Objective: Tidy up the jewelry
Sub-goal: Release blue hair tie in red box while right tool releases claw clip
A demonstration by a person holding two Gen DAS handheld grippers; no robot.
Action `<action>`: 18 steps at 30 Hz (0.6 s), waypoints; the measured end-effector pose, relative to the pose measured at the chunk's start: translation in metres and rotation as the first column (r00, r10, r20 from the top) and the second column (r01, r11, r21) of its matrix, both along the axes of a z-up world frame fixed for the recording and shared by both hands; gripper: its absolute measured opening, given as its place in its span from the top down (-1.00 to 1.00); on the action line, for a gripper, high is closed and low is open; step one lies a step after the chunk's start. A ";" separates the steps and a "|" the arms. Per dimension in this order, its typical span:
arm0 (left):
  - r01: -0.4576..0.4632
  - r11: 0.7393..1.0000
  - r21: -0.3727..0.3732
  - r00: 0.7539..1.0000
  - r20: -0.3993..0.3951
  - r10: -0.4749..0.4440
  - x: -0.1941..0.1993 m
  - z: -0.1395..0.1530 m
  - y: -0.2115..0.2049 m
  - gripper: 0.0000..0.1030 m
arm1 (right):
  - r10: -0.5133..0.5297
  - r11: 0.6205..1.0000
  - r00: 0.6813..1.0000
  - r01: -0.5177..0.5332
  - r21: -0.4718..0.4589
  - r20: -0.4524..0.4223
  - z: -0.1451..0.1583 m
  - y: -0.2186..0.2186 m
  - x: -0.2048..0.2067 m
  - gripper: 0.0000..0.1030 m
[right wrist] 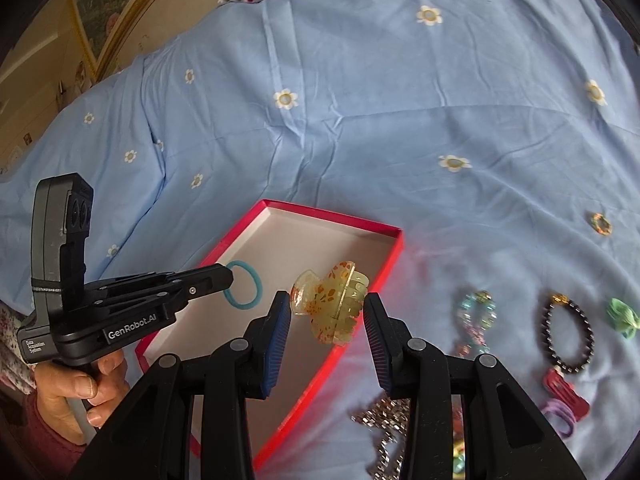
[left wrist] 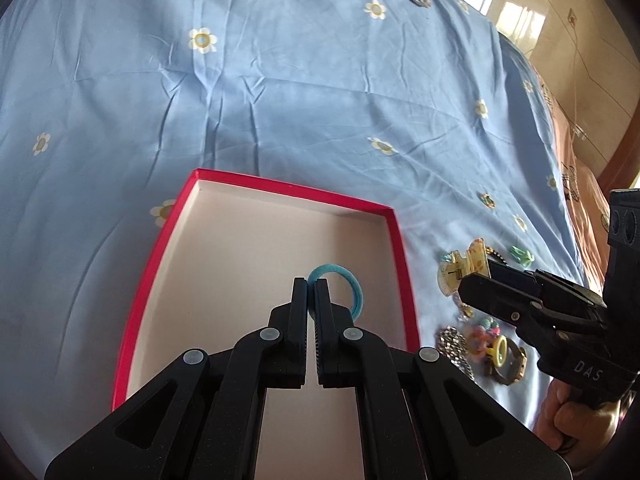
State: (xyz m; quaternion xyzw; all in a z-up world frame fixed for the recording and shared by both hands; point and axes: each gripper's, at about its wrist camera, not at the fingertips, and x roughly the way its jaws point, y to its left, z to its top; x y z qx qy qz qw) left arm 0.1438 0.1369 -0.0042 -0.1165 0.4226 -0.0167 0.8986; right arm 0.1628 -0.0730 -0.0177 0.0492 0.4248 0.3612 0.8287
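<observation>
Hard to make out first: the pile of jewelry (left wrist: 480,340) beside the box is partly sitting behind the right gripper (left wrist: 474,284) in the left wrist view, and in the right wrist view the silver chain (right wrist: 386,432) is running under the gripper's arms and getting cut off at the bottom edge. Small colourful bits low between the arms are too blurred to name. The person's hands (right wrist: 76,384) are only partly showing at the frame edges.

Red box (left wrist: 400,248), white inside, is lying open on the blue flowered bedsheet (left wrist: 280,80). Only a teal hair tie (left wrist: 352,280) is showing in it, near the box's middle.

Left gripper (left wrist: 311,286) is sitting over the box with jaws fully closed; the pads seem to be pinching the hair tie's band, though that contact is hard to confirm.

Right gripper (right wrist: 327,312) is standing partly open over the box's right edge, with the yellow speckled hair claw (right wrist: 330,304) between its pads and clear of the sheet, so gripping it.

On the sheet right of the box: a pastel bead bracelet (right wrist: 476,316), a dark bead bracelet (right wrist: 568,332), a green tie (right wrist: 622,316), a red clip (right wrist: 564,392), a purple tie (right wrist: 560,416).
</observation>
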 end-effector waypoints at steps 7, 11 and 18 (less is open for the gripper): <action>-0.045 0.999 -0.001 0.998 -0.046 0.045 0.020 -0.017 0.026 0.96 | 0.063 0.998 0.997 -0.063 -0.008 -0.040 -0.015 0.040 0.021 0.26; -0.066 0.998 0.014 0.995 -0.073 0.066 0.033 -0.025 0.037 0.96 | 0.093 0.995 0.994 -0.095 -0.032 -0.064 -0.028 0.059 0.033 0.26; -0.080 0.996 0.035 0.987 -0.134 0.084 0.049 -0.044 0.046 0.96 | 0.118 0.989 0.988 -0.126 -0.079 -0.102 -0.049 0.077 0.046 0.26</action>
